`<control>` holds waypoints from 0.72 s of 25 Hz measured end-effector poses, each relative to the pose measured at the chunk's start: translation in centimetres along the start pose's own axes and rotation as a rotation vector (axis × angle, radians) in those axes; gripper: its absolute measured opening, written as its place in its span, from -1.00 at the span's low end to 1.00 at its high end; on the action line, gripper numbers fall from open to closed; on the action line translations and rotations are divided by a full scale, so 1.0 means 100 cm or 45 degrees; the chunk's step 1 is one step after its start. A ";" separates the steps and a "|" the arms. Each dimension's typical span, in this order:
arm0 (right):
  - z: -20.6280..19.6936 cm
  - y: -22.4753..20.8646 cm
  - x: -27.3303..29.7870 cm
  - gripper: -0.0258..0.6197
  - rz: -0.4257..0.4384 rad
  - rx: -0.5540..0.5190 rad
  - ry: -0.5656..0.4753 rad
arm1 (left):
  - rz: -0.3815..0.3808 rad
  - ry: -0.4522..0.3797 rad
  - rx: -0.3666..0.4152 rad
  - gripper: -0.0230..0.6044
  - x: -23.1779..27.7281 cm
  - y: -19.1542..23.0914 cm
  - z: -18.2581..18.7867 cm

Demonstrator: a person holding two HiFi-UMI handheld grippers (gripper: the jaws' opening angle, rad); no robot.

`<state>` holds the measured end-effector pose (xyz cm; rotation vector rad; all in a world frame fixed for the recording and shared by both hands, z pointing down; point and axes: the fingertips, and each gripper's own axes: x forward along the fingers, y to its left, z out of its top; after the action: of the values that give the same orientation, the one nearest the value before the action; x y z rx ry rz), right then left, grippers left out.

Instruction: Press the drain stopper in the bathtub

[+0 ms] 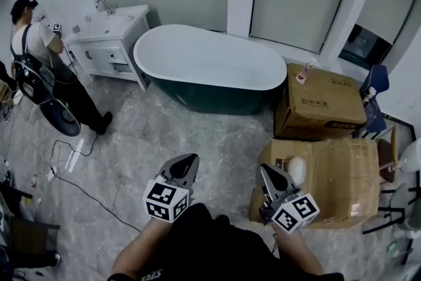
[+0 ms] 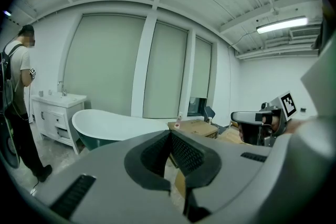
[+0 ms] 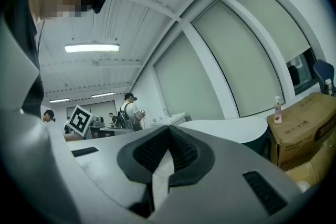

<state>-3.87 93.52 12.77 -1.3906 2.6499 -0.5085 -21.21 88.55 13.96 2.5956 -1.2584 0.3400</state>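
Observation:
The bathtub (image 1: 210,62) is white inside and dark green outside and stands against the far window wall; it also shows in the left gripper view (image 2: 110,124) and the right gripper view (image 3: 231,129). Its drain stopper is not visible in any view. Both grippers are held low in front of the person, well short of the tub. The left gripper (image 1: 191,158) is shut with nothing between its jaws, its tips meeting (image 2: 170,134). The right gripper (image 1: 264,168) is likewise shut and empty (image 3: 169,129).
A white vanity with a sink (image 1: 108,36) stands left of the tub, and a person (image 1: 39,56) stands beside it. Cardboard boxes (image 1: 322,102) (image 1: 342,181) fill the right side, with a spray bottle (image 1: 304,72) on one. Cables (image 1: 66,154) lie on the grey floor.

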 end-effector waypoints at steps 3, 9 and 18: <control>0.001 -0.010 0.004 -0.88 -0.015 0.008 0.007 | -0.006 0.004 0.000 -0.88 0.011 0.004 0.002; 0.010 -0.036 0.025 -0.88 -0.036 -0.002 0.017 | -0.026 -0.005 -0.021 -0.88 0.049 0.019 0.009; 0.033 -0.088 0.104 -0.88 -0.084 -0.009 0.029 | -0.075 -0.011 -0.039 -0.88 0.129 0.079 0.035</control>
<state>-2.14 79.63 13.34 -1.4870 2.6334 -0.5259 -19.34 73.23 15.52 2.6046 -1.1774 0.2964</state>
